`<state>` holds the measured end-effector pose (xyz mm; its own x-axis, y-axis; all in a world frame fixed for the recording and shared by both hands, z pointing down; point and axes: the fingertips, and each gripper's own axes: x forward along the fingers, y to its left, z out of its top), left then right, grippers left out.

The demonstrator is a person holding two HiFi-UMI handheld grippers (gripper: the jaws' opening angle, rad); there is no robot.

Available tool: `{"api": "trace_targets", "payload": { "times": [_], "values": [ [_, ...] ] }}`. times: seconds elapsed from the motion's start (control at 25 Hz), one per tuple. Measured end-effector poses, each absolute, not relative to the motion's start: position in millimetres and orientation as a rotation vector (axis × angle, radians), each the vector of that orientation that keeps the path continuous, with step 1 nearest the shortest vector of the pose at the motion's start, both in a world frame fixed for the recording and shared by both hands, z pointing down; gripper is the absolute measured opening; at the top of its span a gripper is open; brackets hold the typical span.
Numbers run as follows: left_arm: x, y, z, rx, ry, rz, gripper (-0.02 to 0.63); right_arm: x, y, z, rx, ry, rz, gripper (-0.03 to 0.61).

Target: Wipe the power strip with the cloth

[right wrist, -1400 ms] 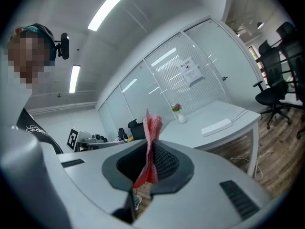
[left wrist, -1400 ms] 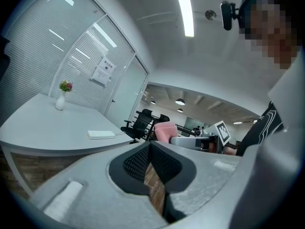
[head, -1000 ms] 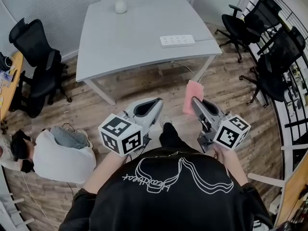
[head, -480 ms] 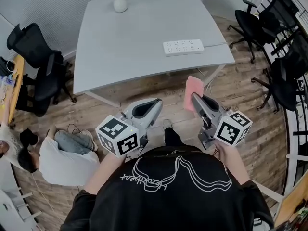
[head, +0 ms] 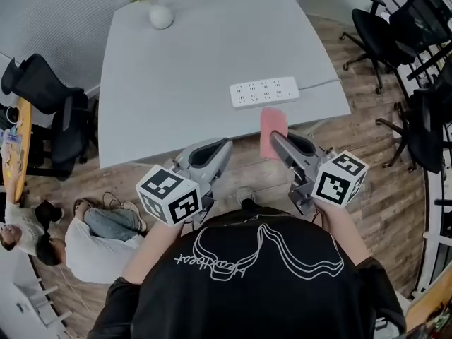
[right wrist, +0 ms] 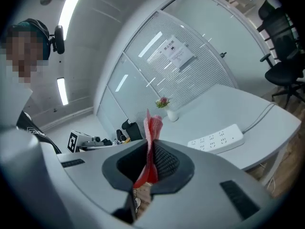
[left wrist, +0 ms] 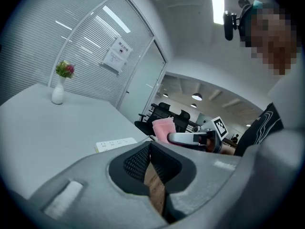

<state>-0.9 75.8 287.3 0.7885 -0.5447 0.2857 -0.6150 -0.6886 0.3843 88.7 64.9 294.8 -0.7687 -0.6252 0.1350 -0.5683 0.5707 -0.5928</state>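
A white power strip lies near the front right edge of the grey table; it also shows in the left gripper view and the right gripper view. My right gripper is shut on a pink cloth that sticks up from its jaws, held just short of the table edge, below the strip. My left gripper is shut with nothing in it, hanging over the floor before the table edge.
A white vase with flowers stands at the table's far side. Black office chairs stand at left and right. A person crouches on the wooden floor at lower left. The strip's cable runs off the right edge.
I have stepped closer to the table: the table and strip have come nearer, and the cloth in my right gripper now reaches the table's front edge. Both grippers stay shut.
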Motion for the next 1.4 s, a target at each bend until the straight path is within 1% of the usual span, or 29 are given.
{"api": "trace_targets", "payload": {
  "times": [0.16, 0.36, 0.8, 1.04, 1.24, 1.4],
  "values": [
    [5.0, 55.3, 284.6, 2.541, -0.873, 0.223, 0.014, 97.2, 37.2, 294.0, -1.035, 2.705, -0.983, 0.029],
    [3.8, 42.8, 293.5, 2.572, -0.848, 0.262, 0.014, 89.6, 17.4, 304.3, -1.046, 2.712, -1.027, 0.029],
    [-22.3, -23.2, 333.5, 2.483, -0.833, 0.268, 0.014, 61.6, -39.0, 338.3, -1.118, 2.68, -1.175, 0.029],
    [-27.7, -45.2, 363.8, 2.436, -0.826, 0.286, 0.014, 54.3, -60.8, 371.2, -1.152, 2.694, -1.257, 0.029],
    [-54.2, -85.8, 389.7, 2.407, -0.817, 0.279, 0.014, 26.6, -103.5, 396.6, -1.191, 2.707, -1.298, 0.029],
    [-48.8, -84.1, 390.6, 2.391, -0.822, 0.283, 0.014, 25.4, -104.8, 397.7, -1.177, 2.717, -1.324, 0.029]
  ]
}}
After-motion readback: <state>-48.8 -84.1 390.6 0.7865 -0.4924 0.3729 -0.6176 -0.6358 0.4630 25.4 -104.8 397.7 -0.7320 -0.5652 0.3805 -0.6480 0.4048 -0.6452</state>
